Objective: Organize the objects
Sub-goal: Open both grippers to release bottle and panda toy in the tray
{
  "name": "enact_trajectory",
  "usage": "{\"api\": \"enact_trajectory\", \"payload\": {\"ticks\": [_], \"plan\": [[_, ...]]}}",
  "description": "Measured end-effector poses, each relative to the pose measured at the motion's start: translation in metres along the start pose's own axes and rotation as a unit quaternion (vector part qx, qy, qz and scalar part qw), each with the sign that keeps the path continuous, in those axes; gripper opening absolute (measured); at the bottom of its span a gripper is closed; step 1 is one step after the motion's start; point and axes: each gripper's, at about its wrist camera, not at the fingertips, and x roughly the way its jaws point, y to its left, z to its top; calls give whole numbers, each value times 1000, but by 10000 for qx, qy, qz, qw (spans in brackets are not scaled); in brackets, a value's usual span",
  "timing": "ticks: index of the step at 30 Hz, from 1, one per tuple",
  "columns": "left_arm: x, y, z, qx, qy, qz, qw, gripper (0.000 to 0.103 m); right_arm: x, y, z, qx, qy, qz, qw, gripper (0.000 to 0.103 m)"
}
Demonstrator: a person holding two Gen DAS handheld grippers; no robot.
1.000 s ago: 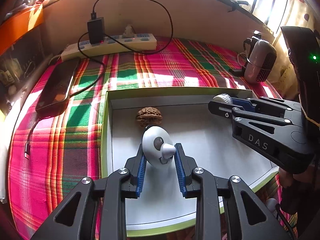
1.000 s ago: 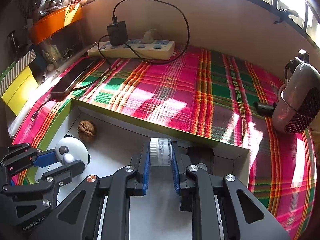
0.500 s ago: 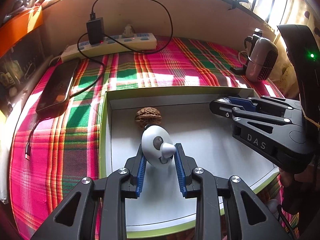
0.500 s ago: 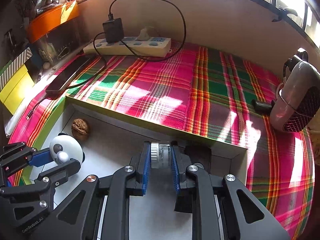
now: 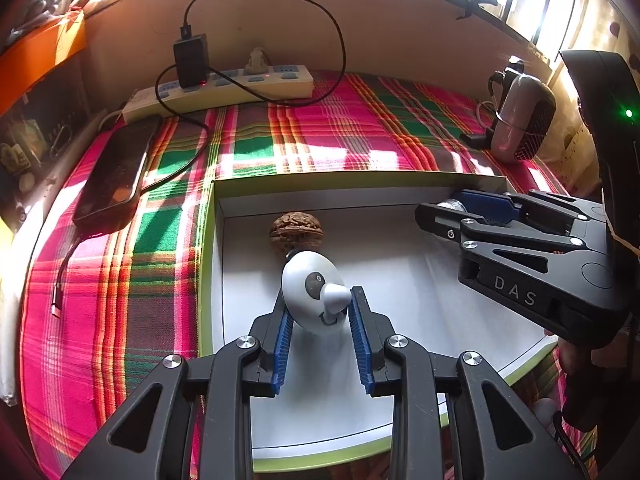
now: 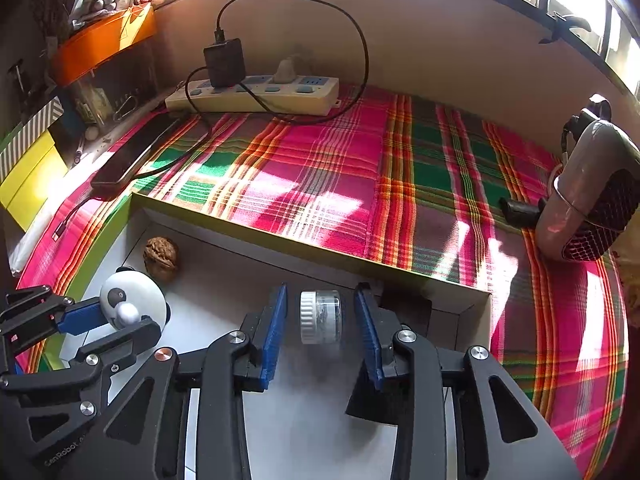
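Note:
A shallow white box with a green rim (image 5: 208, 264) (image 6: 256, 228) lies on the plaid cloth. My left gripper (image 5: 320, 312) is shut on a white panda toy (image 5: 314, 292), low over the box floor; the toy also shows in the right wrist view (image 6: 132, 300). A walnut (image 5: 296, 230) (image 6: 161, 258) lies in the box just beyond the toy. My right gripper (image 6: 320, 312) is open near the box's far right corner. A small clear jar with a white lid (image 6: 320, 316) lies on its side between the spread fingers, touching neither.
A power strip (image 5: 224, 88) (image 6: 256, 94) with a black charger and cable sits by the back wall. A black phone (image 5: 116, 172) (image 6: 136, 156) lies left of the box. A grey heater (image 5: 520, 120) (image 6: 588, 208) stands at the right.
My right gripper has opened and let go of the small jar, which now rests on the box floor. My left gripper still holds the panda toy in much the same place.

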Motion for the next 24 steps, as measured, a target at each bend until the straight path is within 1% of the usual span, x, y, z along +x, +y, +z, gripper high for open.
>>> {"api": "enact_trajectory", "payload": {"ticks": [10, 15, 24], "plan": [[-9, -3, -2, -2, -67, 4, 10000, 29, -10, 1, -4, 61, -83, 55, 9999, 40], [-15, -4, -5, 7, -111, 1, 9999, 29, -19, 3, -5, 77, -159, 32, 9998, 43], [-32, -5, -10, -24, -265, -41, 9996, 30, -40, 3, -13, 166, -309, -5, 9994, 44]]}}
